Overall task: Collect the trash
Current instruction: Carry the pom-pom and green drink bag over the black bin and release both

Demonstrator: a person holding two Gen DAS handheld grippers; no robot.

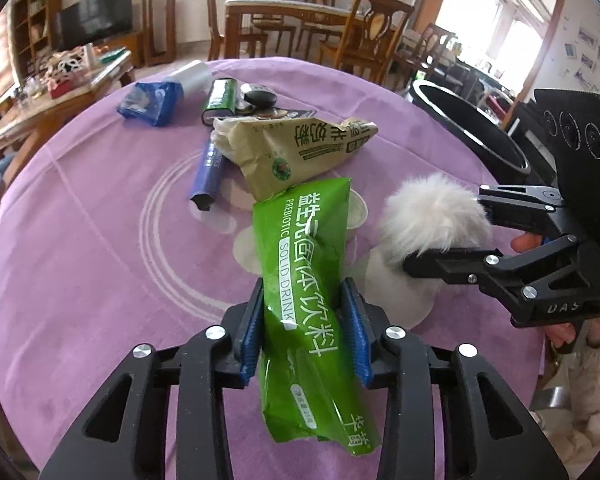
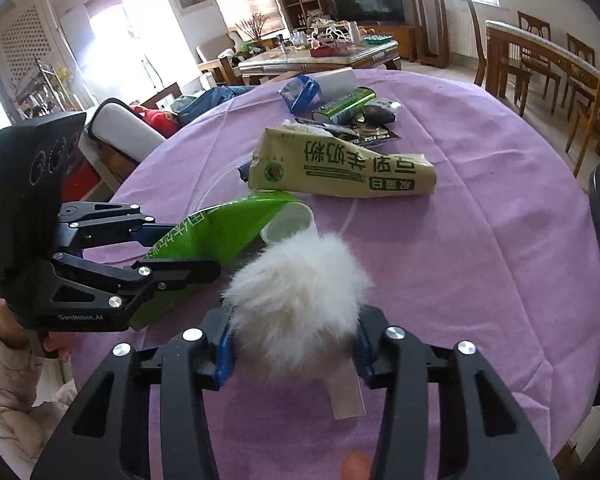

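I am pinching the green foil drink sachet (image 1: 300, 280) with my left tool (image 1: 306, 320) above the purple-clothed counter (image 1: 100, 240). My right tool (image 2: 294, 344) is clamping the white fluffy pompom (image 2: 296, 296).

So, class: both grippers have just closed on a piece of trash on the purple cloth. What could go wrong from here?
1. The left gripper pinches the green packet near its middle; the limp foil could slip or snag the tan packet overlapping its far end.
2. The right gripper squeezes only the white fluffy ball, so soft fur may pull free.
3. The white cup lying beside both could get knocked away.
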